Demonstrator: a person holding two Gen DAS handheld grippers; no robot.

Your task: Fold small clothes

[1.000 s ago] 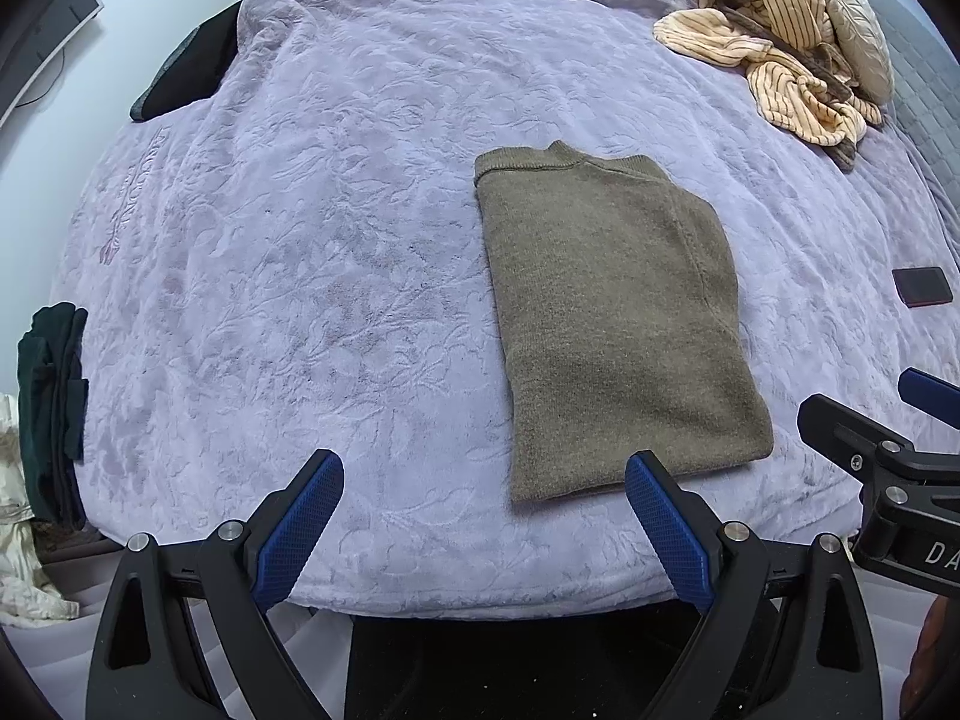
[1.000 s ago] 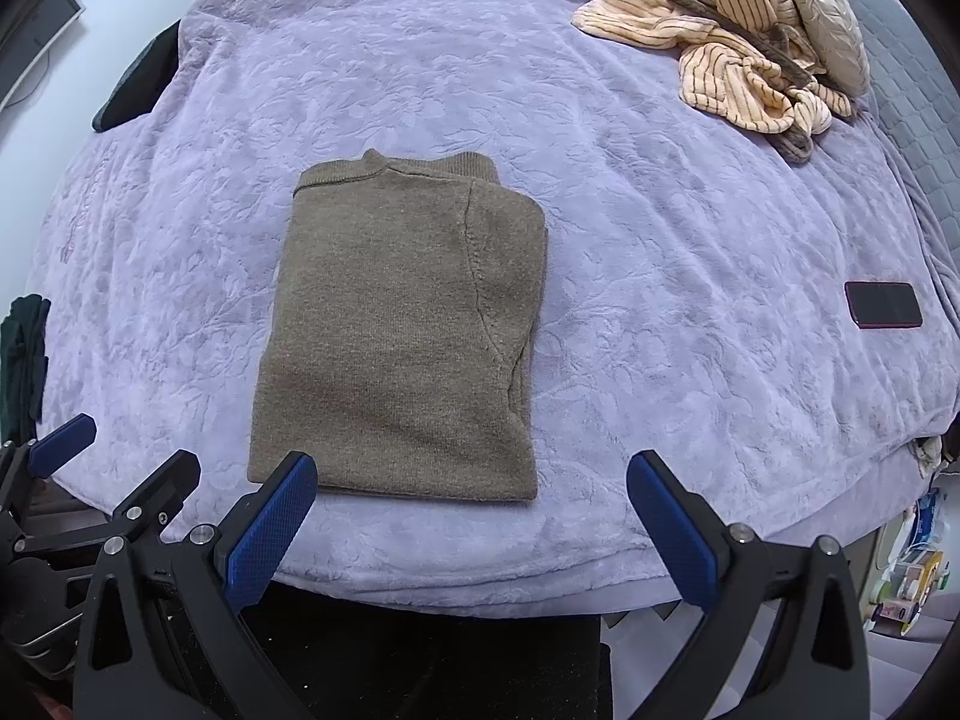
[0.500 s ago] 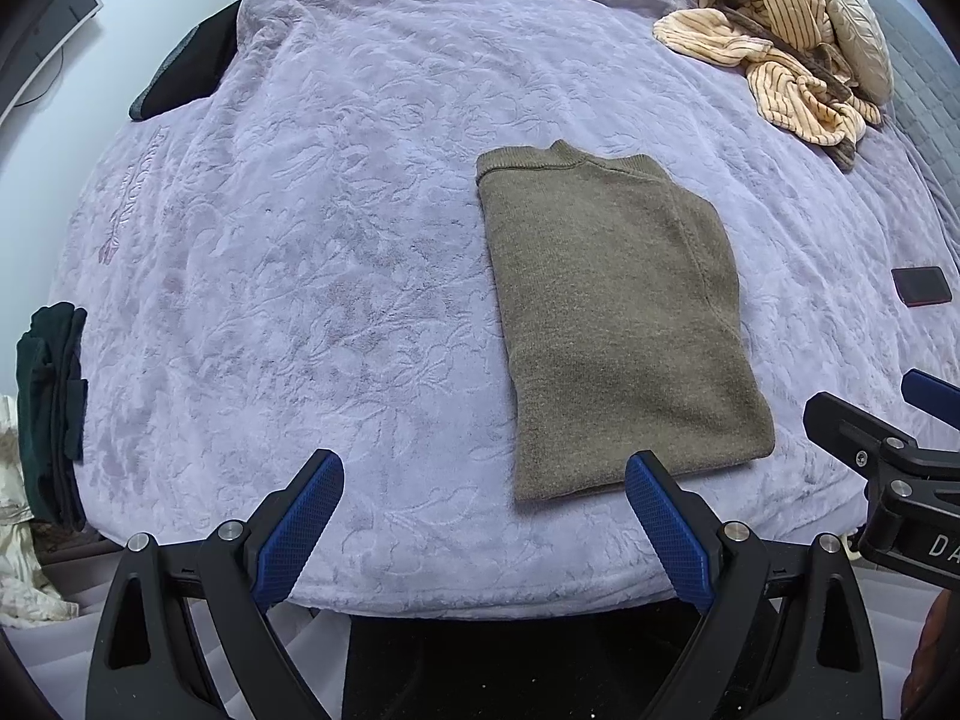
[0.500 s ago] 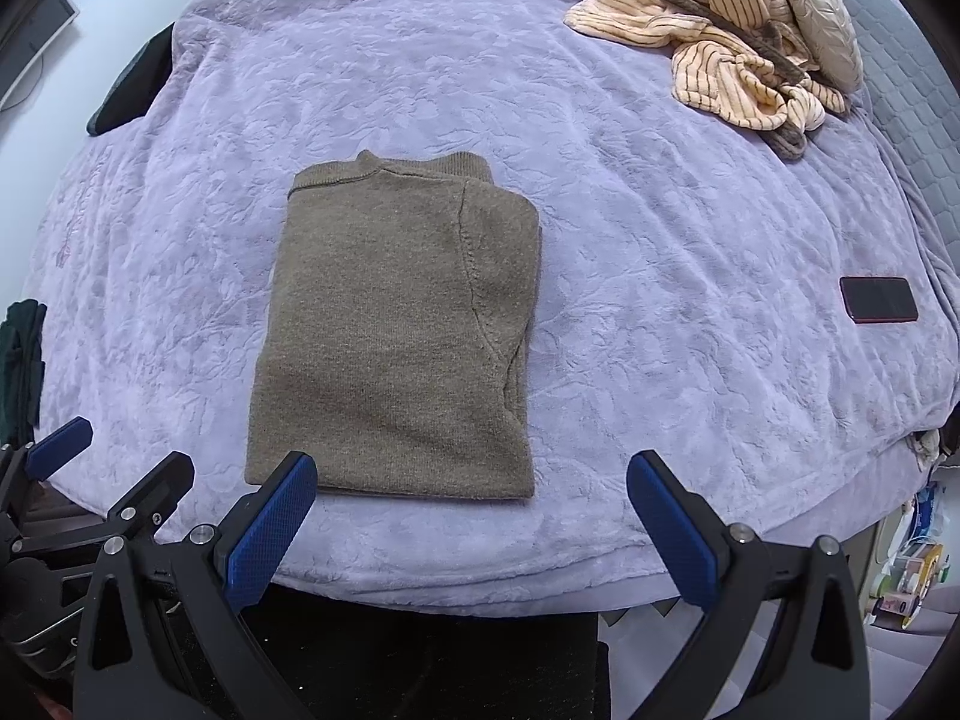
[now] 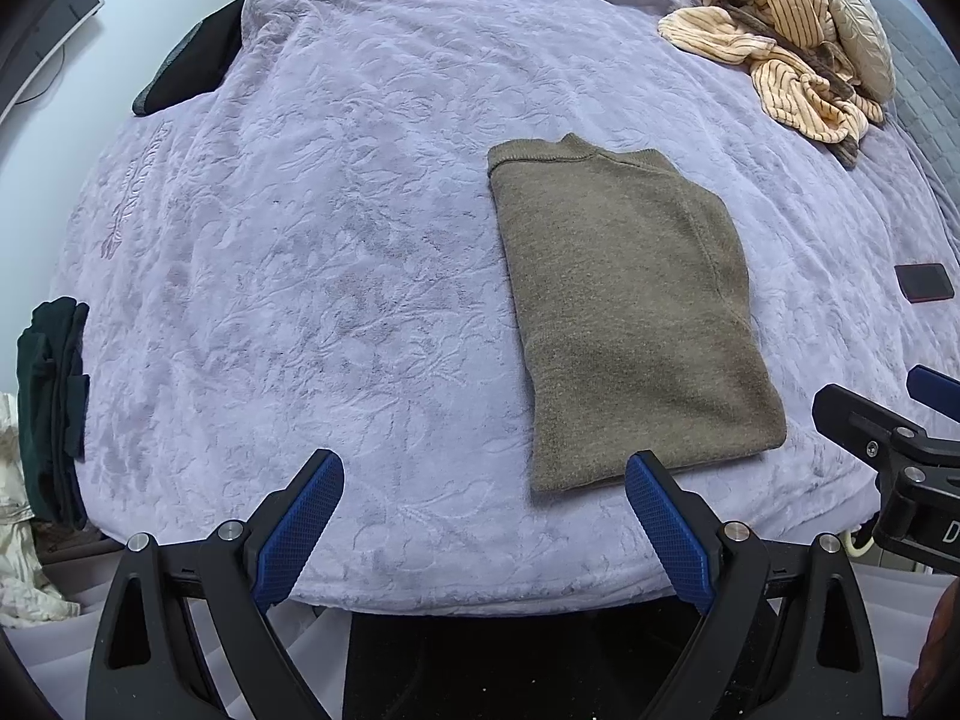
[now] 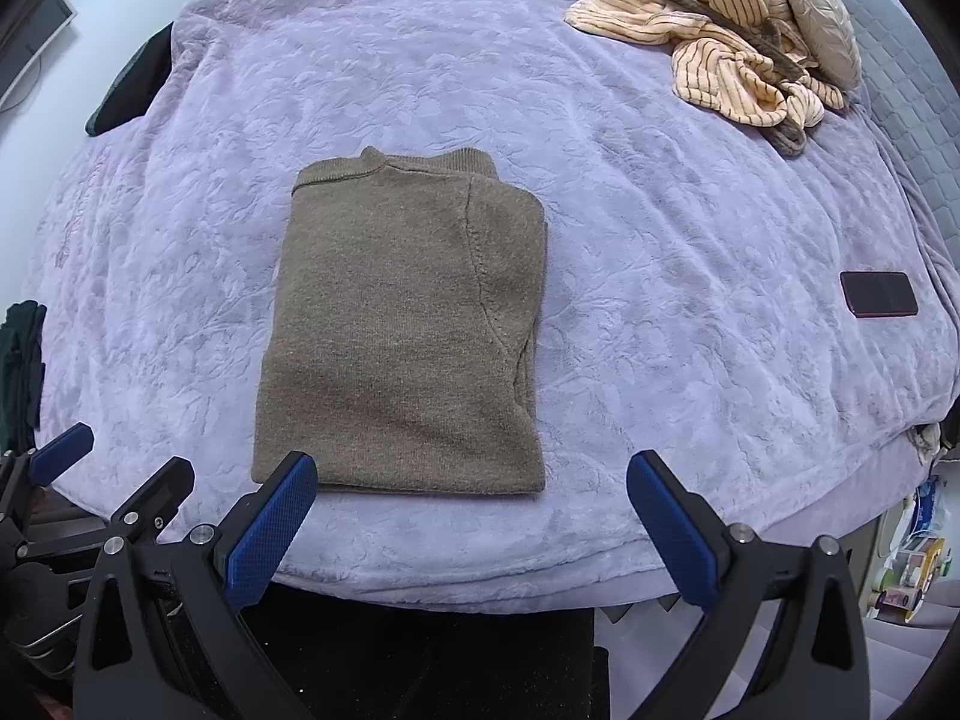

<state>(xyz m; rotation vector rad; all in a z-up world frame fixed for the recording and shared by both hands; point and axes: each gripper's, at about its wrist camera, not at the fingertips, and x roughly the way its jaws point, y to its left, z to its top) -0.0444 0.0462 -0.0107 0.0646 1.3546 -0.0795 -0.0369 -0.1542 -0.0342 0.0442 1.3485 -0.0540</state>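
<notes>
An olive-brown knit sweater [image 5: 624,312] lies folded into a rectangle on the lavender bedspread [image 5: 336,252], collar away from me; it also shows in the right wrist view [image 6: 402,330]. My left gripper [image 5: 483,480] is open and empty, hovering at the bed's near edge, its right finger just by the sweater's near left corner. My right gripper [image 6: 471,483] is open and empty above the sweater's near hem, its left finger over the near left corner. Each gripper shows at the edge of the other's view.
A striped peach garment pile [image 6: 720,42] and a pillow [image 6: 810,12] lie at the far right. A dark phone [image 6: 879,294] lies on the bed's right side. A dark garment [image 5: 192,66] lies far left; dark folded clothes [image 5: 51,402] hang left of the bed.
Both grippers have drifted slightly; the sweater sits a little farther right in each view. Nothing was grasped or released.
</notes>
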